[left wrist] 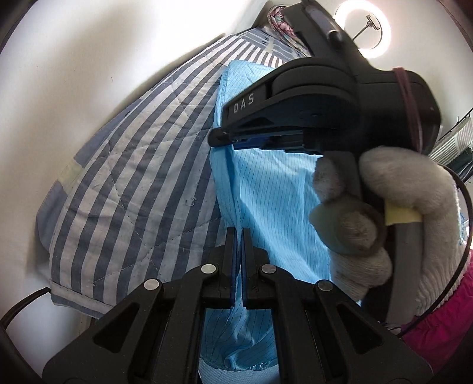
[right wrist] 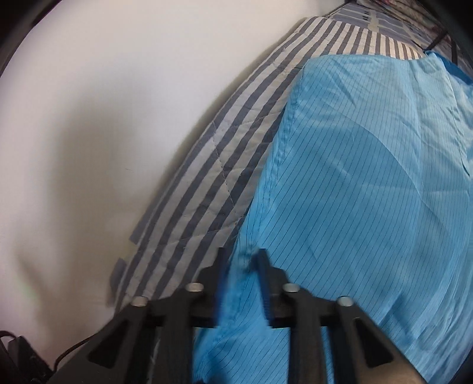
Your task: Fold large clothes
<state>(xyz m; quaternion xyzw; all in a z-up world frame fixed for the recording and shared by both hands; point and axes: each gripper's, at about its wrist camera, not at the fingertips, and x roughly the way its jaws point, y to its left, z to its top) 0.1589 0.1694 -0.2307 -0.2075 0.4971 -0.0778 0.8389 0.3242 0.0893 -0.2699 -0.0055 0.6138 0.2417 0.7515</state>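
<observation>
A large light-blue pinstriped garment (left wrist: 266,189) lies on a blue-and-white striped quilt (left wrist: 133,165). My left gripper (left wrist: 239,233) is shut on the garment's edge. My right gripper (left wrist: 224,140) appears in the left wrist view just beyond it, held by a gloved hand, its jaws closed on the garment's left edge. In the right wrist view the right gripper (right wrist: 241,257) has blue fabric bunched between its fingers, with the garment (right wrist: 369,177) spread ahead and to the right over the quilt (right wrist: 224,153).
A white wall (left wrist: 88,59) runs along the quilt's left side. A ring light (left wrist: 366,26) glows at the top right. Patterned fabric (left wrist: 280,20) lies at the far end. A black cable (right wrist: 68,354) runs by the floor at lower left.
</observation>
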